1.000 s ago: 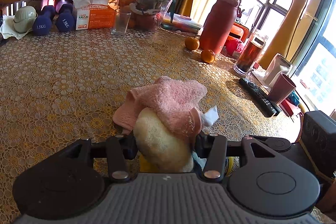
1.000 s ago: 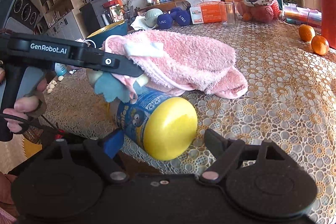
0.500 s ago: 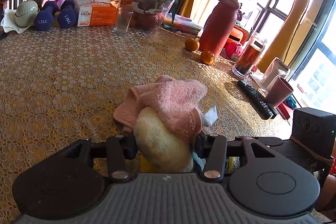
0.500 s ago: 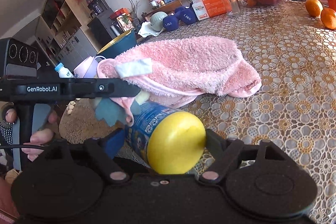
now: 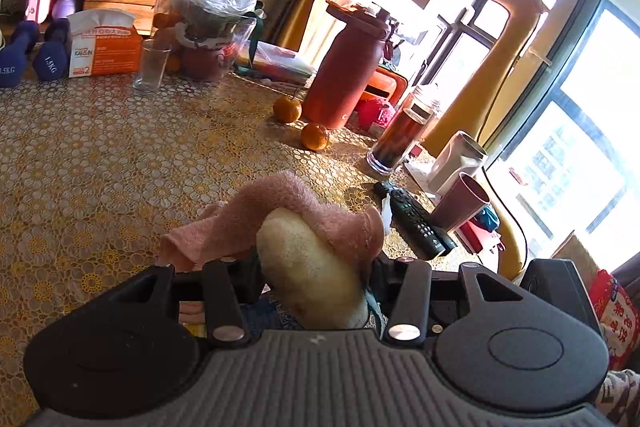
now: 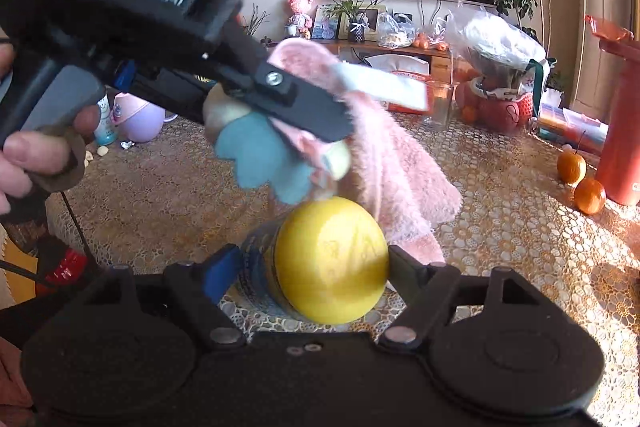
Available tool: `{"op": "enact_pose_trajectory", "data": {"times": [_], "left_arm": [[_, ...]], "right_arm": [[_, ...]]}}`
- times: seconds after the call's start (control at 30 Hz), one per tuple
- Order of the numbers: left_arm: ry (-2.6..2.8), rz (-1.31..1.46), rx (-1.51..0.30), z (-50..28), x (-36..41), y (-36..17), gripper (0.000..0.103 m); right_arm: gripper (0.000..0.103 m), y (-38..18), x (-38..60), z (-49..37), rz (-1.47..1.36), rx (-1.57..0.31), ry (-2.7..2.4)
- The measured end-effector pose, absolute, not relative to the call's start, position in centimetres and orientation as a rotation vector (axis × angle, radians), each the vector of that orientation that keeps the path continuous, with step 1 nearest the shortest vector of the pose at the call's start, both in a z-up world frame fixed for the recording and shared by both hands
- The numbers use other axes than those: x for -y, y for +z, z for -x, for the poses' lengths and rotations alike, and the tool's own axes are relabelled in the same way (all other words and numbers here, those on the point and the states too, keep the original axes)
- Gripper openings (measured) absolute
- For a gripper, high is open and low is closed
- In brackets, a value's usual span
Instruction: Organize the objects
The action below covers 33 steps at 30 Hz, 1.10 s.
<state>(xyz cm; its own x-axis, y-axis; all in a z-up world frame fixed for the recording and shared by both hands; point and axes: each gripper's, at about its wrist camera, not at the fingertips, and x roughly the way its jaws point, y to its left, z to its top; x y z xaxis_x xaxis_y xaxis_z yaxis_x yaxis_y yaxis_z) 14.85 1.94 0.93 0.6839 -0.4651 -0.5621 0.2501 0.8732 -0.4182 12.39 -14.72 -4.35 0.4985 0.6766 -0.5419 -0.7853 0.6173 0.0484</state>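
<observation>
My left gripper [image 5: 312, 263] is shut on a cream plush toy [image 5: 312, 267] with a pink towel [image 5: 280, 211] draped over it, held above the table. In the right wrist view the left gripper [image 6: 304, 115] holds the toy with its blue part [image 6: 264, 159] and the towel [image 6: 392, 163] hanging down. My right gripper [image 6: 320, 259] is shut on a blue bottle with a yellow cap [image 6: 332, 259], lifted just under the toy.
The patterned table [image 5: 100, 155] carries two oranges [image 5: 316, 137], a red jug [image 5: 348, 79], a dark drink bottle [image 5: 404, 131], a remote [image 5: 416, 219], a maroon cup [image 5: 460, 203], a glass [image 5: 152, 65], a tissue box [image 5: 104, 47] and dumbbells [image 5: 50, 55].
My left gripper has lifted the toy and towel off the table. My right gripper has closed on the yellow-capped bottle and raised it, turning toward the room.
</observation>
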Motion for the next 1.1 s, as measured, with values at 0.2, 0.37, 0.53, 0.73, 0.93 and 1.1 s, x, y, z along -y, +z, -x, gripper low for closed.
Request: {"op": "enact_pose_trajectory", "data": {"times": [0.2, 0.37, 0.53, 0.73, 0.93, 1.1], "left_arm": [[-0.365, 0.359, -0.723, -15.3, -2.9, -0.3, 0.048], [-0.282, 0.359, -0.756, -15.5, -5.1, -1.7, 0.048], [-0.191, 0.371, -0.800, -14.8, -7.6, -4.3, 0.048], [-0.100, 0.387, -0.865, -14.0, -10.1, -6.3, 0.048], [-0.198, 0.451, -0.789, -14.0, -9.0, -3.1, 0.048], [-0.334, 0.401, -0.767, -15.1, -4.6, -1.0, 0.048]], "right_arm": [[0.078, -4.4, 14.7, -11.9, 0.236, -0.538, 0.891], [0.078, -4.5, 14.9, -11.9, 0.229, -0.533, 0.894], [0.078, -4.7, 15.6, -12.0, 0.198, -0.546, 0.897], [0.078, -5.1, 16.3, -11.4, 0.186, -0.538, 0.905], [0.078, -5.3, 16.7, -11.5, 0.186, -0.534, 0.926], [0.078, -5.5, 16.8, -11.4, 0.206, -0.526, 0.941]]}}
